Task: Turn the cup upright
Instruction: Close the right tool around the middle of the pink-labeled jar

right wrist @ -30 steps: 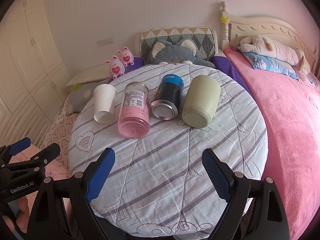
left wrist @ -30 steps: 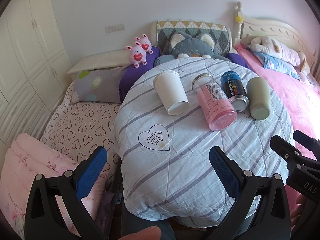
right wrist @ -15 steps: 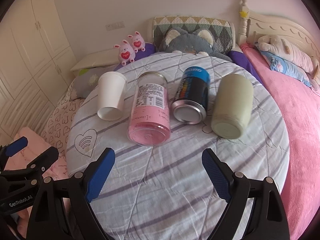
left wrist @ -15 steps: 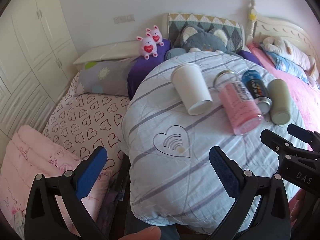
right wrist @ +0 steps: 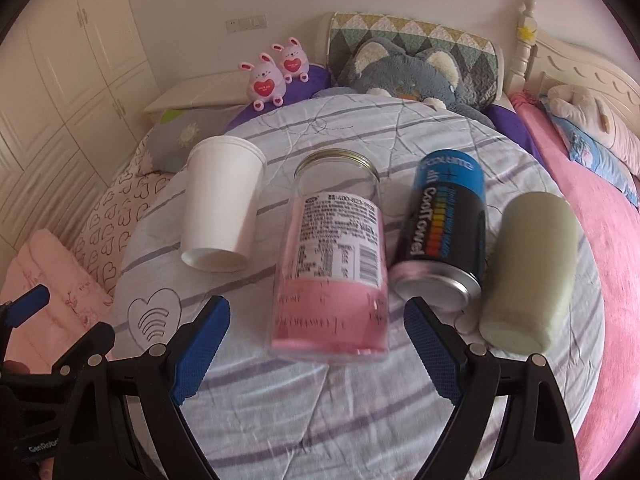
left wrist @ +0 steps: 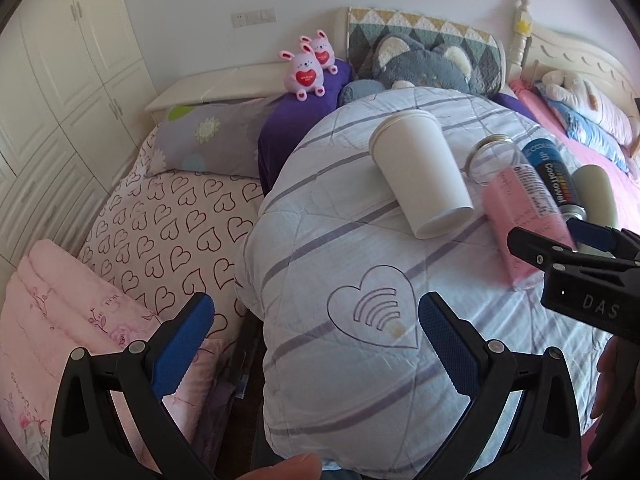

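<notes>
Looking along your right gripper [right wrist: 316, 344], you see its blue pads spread wide with nothing between them, framing the base of the pink-labelled clear jar [right wrist: 334, 276] that lies on its side on the striped round worktop [right wrist: 320, 420]. Your left gripper [left wrist: 314, 340] is likewise wide open and empty, hovering over the heart emblem [left wrist: 374, 312] stitched into the cover near the worktop's edge.

Four containers lie in a row, all tipped over with their bases toward you. The white paper cup [right wrist: 222, 208] is leftmost, its mouth pointing away toward the headboard; just right of it is the jar, then a black-and-blue can [right wrist: 444, 224] touching the jar low down, then a pale green tumbler [right wrist: 528, 264] beside the can.

From the left wrist view the cup [left wrist: 422, 178] sits clear and close, while your right gripper [left wrist: 572, 256] cuts across the jar [left wrist: 520, 204] and hides much of the can [left wrist: 552, 180] and tumbler [left wrist: 596, 192]. Only the right wrist view shows all four fully.

Farther back, two pink bunny toys [right wrist: 274, 74] and a grey plush cat [right wrist: 404, 68] rest against the headboard. The left view alone shows the heart-print bedding [left wrist: 168, 232] well.
</notes>
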A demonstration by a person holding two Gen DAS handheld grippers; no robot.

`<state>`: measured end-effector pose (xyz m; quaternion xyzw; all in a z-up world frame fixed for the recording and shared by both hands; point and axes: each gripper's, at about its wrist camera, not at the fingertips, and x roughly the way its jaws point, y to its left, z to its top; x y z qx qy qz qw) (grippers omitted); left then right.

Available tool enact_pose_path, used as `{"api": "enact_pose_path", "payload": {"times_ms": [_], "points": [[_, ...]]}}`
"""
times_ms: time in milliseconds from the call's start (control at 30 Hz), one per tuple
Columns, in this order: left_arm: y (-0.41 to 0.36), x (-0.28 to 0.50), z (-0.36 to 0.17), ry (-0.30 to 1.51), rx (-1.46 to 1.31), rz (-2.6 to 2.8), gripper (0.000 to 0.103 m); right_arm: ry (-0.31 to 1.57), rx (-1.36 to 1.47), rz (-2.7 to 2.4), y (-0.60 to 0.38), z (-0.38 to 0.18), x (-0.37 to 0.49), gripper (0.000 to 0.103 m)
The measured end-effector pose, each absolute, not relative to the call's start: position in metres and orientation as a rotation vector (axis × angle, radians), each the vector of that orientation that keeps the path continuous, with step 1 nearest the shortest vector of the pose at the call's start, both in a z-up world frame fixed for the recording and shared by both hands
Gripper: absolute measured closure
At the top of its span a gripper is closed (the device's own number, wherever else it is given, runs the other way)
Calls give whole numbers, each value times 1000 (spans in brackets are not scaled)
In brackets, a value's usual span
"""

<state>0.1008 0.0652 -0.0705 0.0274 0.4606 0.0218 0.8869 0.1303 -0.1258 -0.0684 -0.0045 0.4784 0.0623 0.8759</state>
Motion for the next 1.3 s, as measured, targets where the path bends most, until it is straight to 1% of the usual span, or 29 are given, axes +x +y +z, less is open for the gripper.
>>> {"api": "enact_pose_path", "payload": {"times_ms": [367,400,467,500,533,1033,1300], "points": [[73,122,-89,997,48,42,0,1131,-38,137,-120,-92,169,15],[74,123,-90,1000,47,43,0,1145,-35,144,-121,-95,171,16],[74,126,-92,1006,44,43,0,1167,-25,148,-125,-98,176,23],[74,126,-93,1009,43,43,0,1172,-30,145,-126,-99,178,30],[74,126,-94,1011,42,43,0,1180,-26,150,-127,-100,180,31],[65,115,-82,989,60,34,0,1148,75,258,-132,-94,148,32],[58,111,-73,965,70,34,0,1116,121,295,-142,-78,132,33]]}}
